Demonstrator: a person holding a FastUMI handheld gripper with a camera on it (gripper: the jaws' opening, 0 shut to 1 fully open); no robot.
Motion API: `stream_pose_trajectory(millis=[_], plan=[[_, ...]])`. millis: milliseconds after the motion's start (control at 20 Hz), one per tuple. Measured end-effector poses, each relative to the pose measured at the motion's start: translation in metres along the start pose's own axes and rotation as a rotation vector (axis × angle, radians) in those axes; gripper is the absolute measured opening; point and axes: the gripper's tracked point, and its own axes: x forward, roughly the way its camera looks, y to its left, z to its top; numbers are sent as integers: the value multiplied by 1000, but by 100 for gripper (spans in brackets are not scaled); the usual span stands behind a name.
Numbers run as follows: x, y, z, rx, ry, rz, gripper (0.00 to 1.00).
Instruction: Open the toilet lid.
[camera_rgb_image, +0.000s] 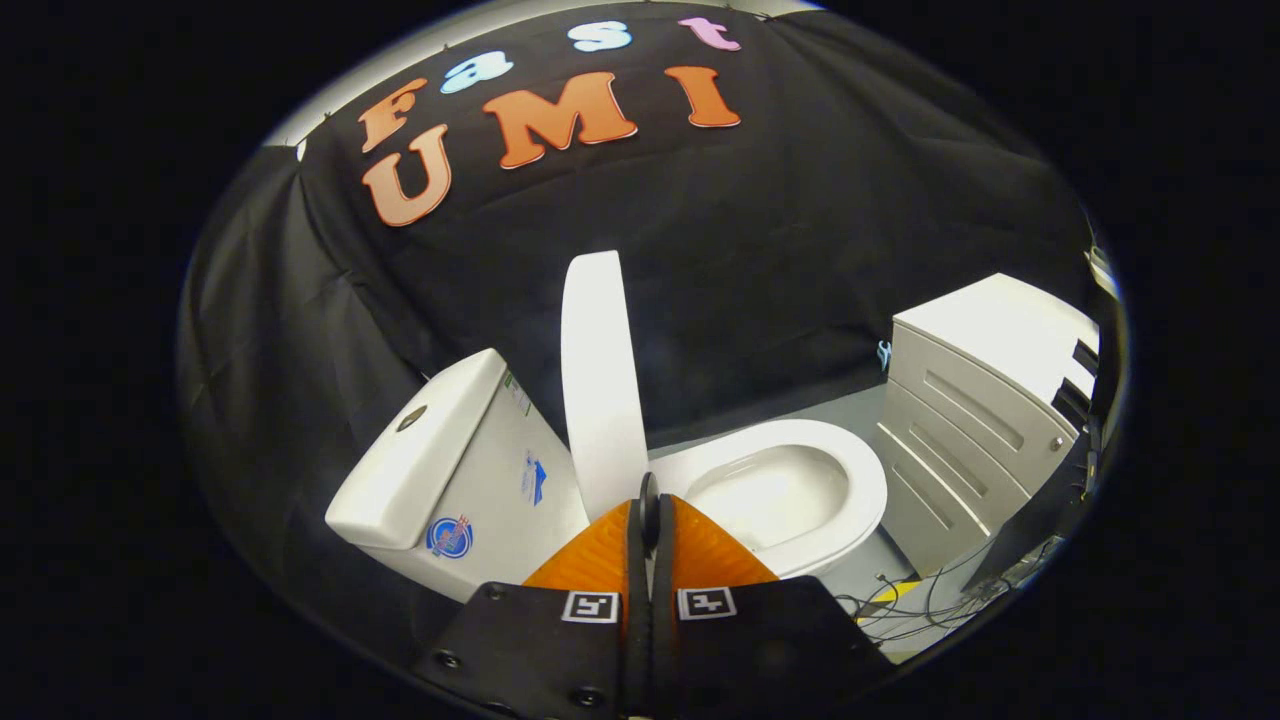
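Black cloth wall behind, grey floor (800, 415) below. We see a glossy white toilet: lid (600, 370) raised upright, edge-on, a smooth oval slab just ahead of our fingertips, next to the tank (440, 450). Seat (850, 480) is down, bowl (770, 495) open. Tank has a round flush button on top and small stickers on its side, too blurred to read. Hand-held gripper (650, 500) has fingers pressed together, pinching nothing, ribbed pads (590, 560) meeting. White drawer cabinet (960, 420) stands beyond the bowl; cables (900, 600) lie on the floor.
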Motion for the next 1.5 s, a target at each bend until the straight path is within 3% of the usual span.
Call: stream_pose_trajectory(millis=[600, 900, 1500], plan=[[-3, 88, -21, -168, 12, 82, 8], [-4, 112, -30, -188, 32, 116, 8], [-2, 126, -38, -279, 26, 84, 8]])
